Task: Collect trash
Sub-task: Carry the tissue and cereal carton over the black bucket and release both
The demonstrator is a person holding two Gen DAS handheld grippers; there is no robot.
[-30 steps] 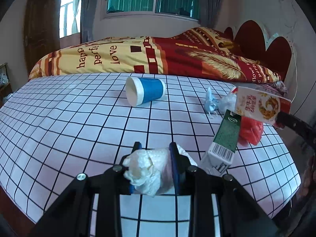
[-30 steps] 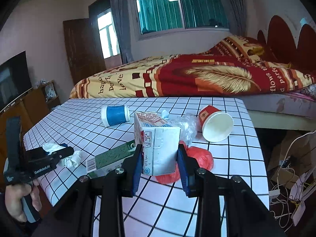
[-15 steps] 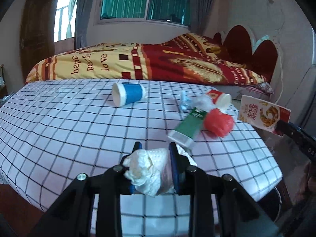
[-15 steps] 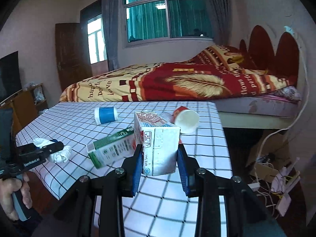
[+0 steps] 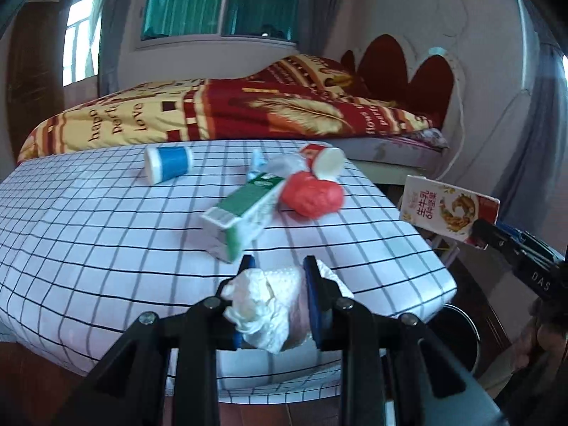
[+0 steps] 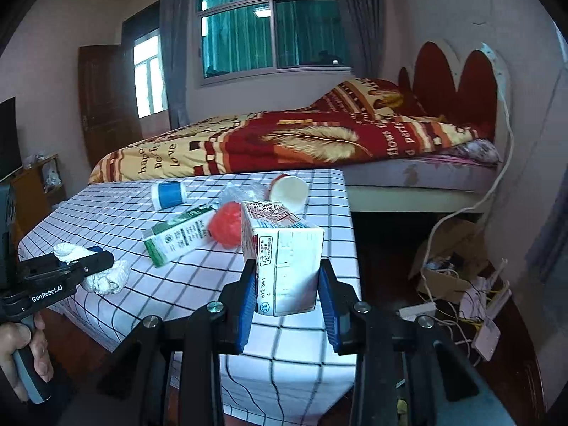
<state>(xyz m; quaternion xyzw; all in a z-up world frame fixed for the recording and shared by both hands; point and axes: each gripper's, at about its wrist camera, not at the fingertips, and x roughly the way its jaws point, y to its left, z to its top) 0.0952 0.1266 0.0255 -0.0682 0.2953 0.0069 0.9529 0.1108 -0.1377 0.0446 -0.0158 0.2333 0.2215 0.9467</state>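
My left gripper (image 5: 280, 273) is shut on a crumpled white tissue (image 5: 264, 305), held above the near edge of the checked table (image 5: 88, 234). My right gripper (image 6: 288, 277) is shut on a white milk carton (image 6: 284, 262), held off the table's right corner; the carton also shows in the left wrist view (image 5: 449, 211). On the table lie a green carton (image 5: 245, 213), a red plastic wad (image 5: 312, 195), a blue paper cup (image 5: 168, 163), a red paper cup (image 5: 325, 161) and clear plastic wrap (image 5: 280, 165).
A dark round bin (image 5: 458, 333) stands on the floor below the table's right corner. A bed with a red and yellow quilt (image 6: 284, 142) is behind the table. A cardboard box and cables (image 6: 451, 266) lie on the floor at right.
Both grippers have pulled back and rightward from the table with their loads. The milk carton has gone from above the table to beyond its right edge. The bin has come into view.
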